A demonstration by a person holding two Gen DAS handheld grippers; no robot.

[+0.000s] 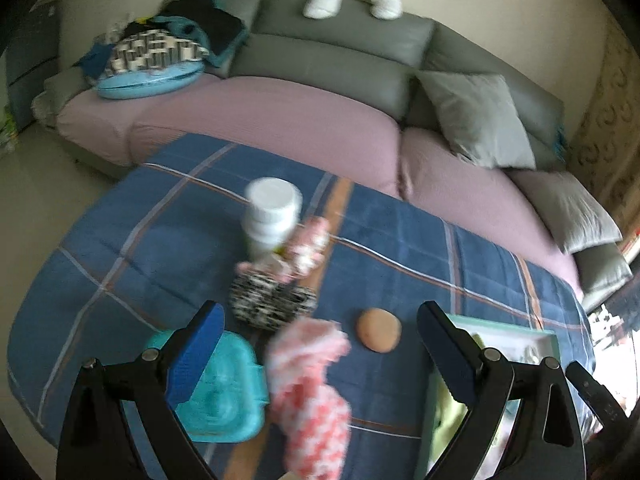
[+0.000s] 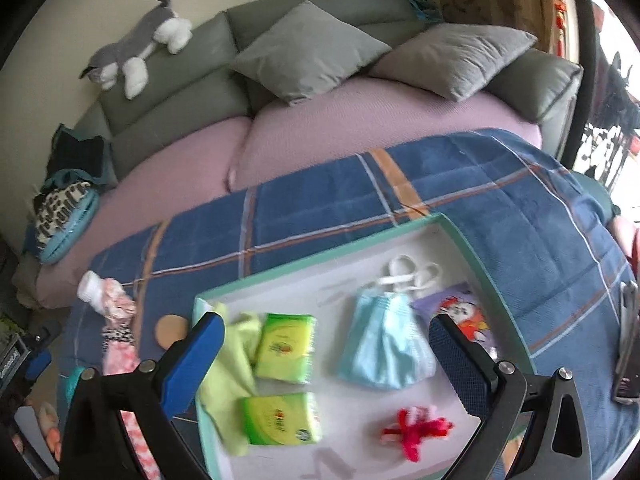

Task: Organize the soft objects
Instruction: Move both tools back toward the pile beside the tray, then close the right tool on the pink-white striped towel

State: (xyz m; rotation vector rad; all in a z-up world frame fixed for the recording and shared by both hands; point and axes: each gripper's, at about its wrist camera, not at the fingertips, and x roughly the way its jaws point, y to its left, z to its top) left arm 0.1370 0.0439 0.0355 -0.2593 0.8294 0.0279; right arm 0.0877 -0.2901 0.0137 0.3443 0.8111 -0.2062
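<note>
Tray (image 2: pixel 448 226) w/ face mask (image 2: pixel 384 344), 2 tissue packs (image 2: pixel 285 346), prob a cloth (image 2: pixel 228 384); both grippers spread, empty

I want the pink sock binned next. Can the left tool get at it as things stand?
Probably yes: the left tool is open with the pink sock lying uncovered between its fingers; the teal container sits close beside.
</note>
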